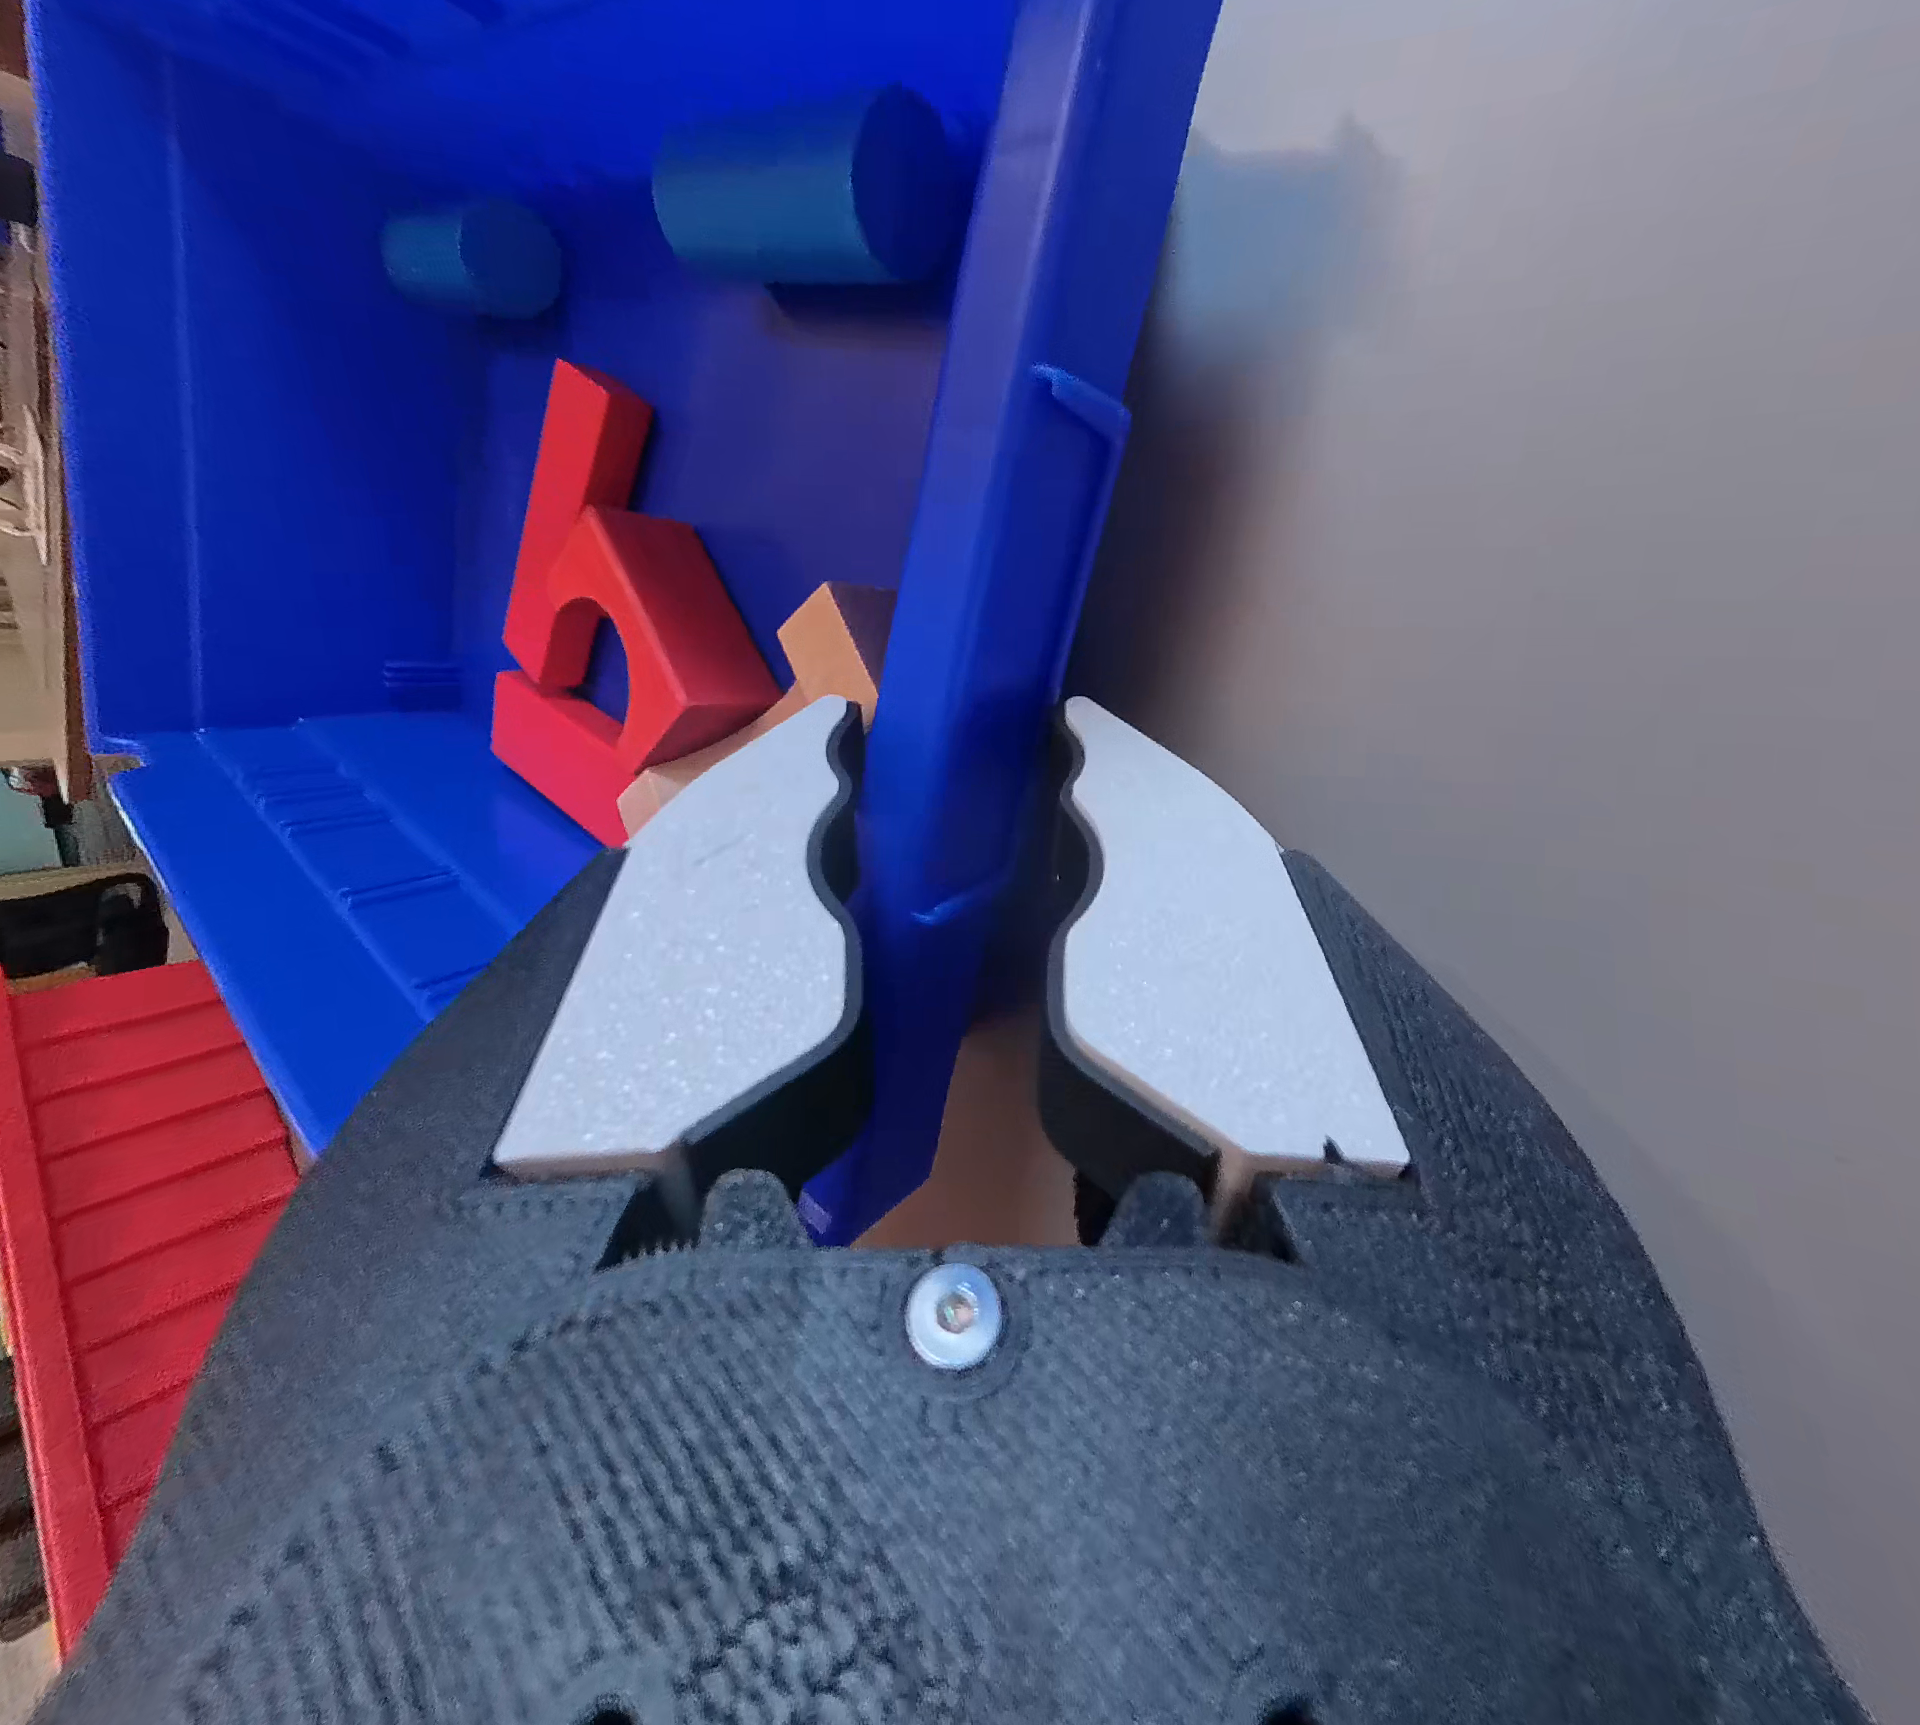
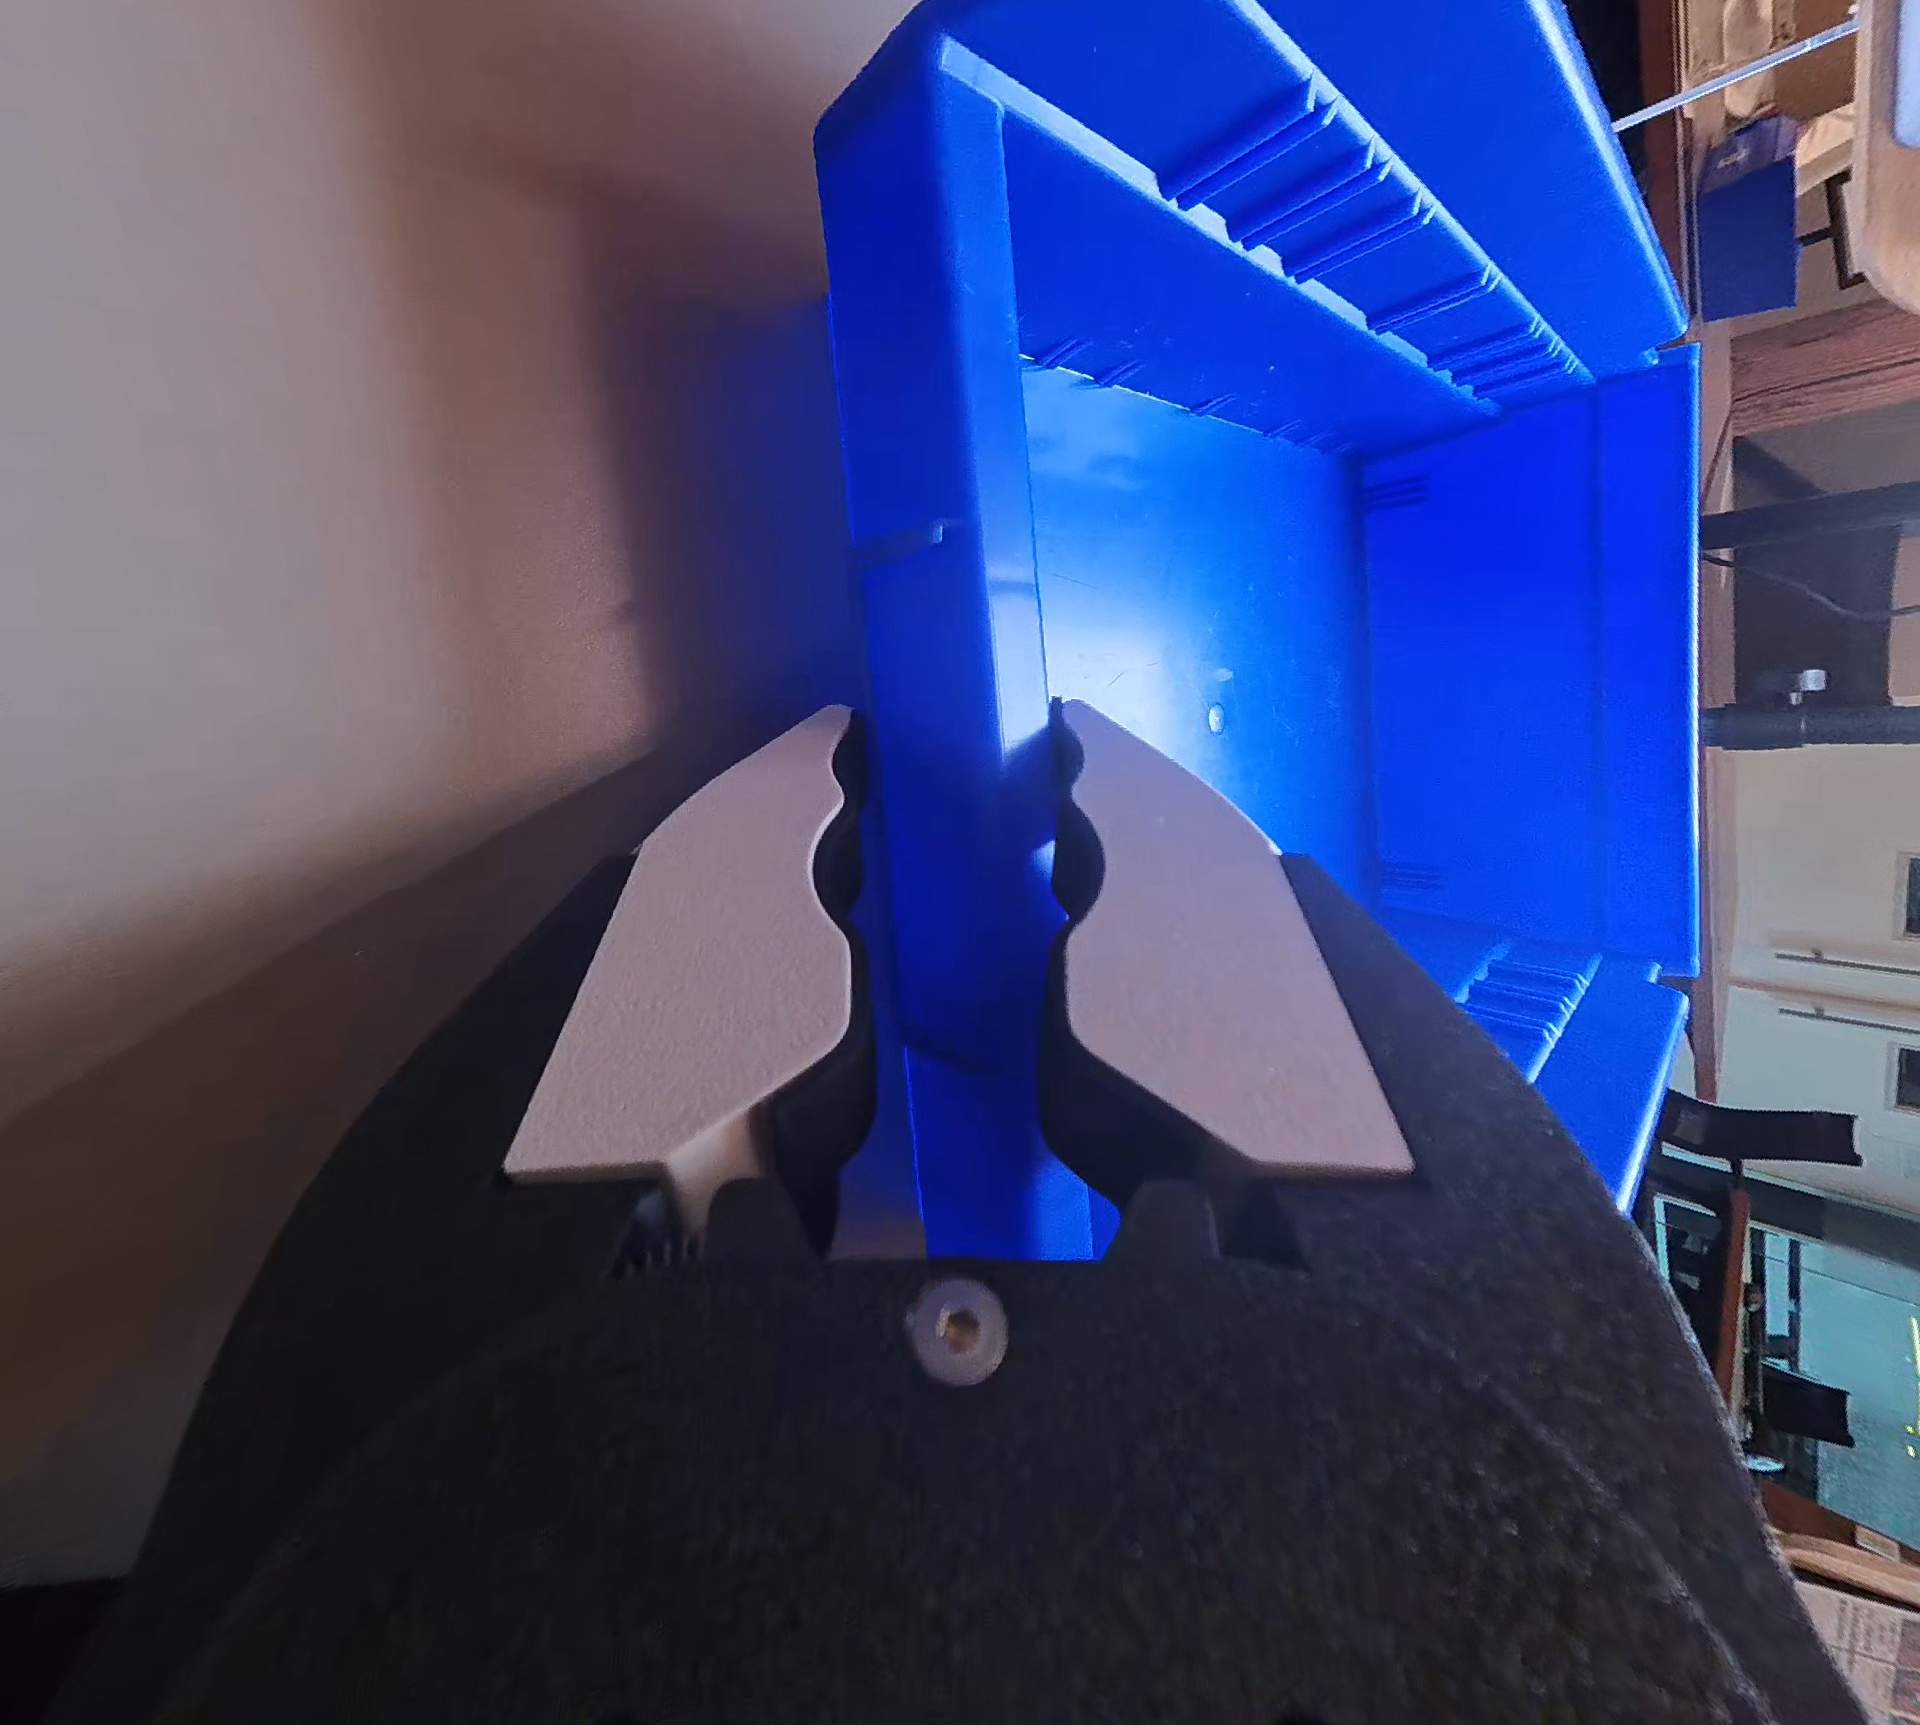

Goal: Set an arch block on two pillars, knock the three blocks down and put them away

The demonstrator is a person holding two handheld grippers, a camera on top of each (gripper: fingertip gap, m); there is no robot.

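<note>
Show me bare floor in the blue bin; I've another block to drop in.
In the blue bin, bare floor lies between the wall opposite the left tool, the small cylinder and the red arch blocks, plus a strip between the large cylinder and those arches. Crowded by the clamped wall, where arches and orange block pile up.

The bin is bright blue, its walls ribbed with moulded ridges. In it lie two red arch blocks, two teal-blue cylinders and an orange-tan block, perhaps plain wood. Both grippers have speckled pale-grey fingers on textured black bodies. A red ribbed bin shows at the lower left. The bin wall in the right wrist view is the same blue.
</note>
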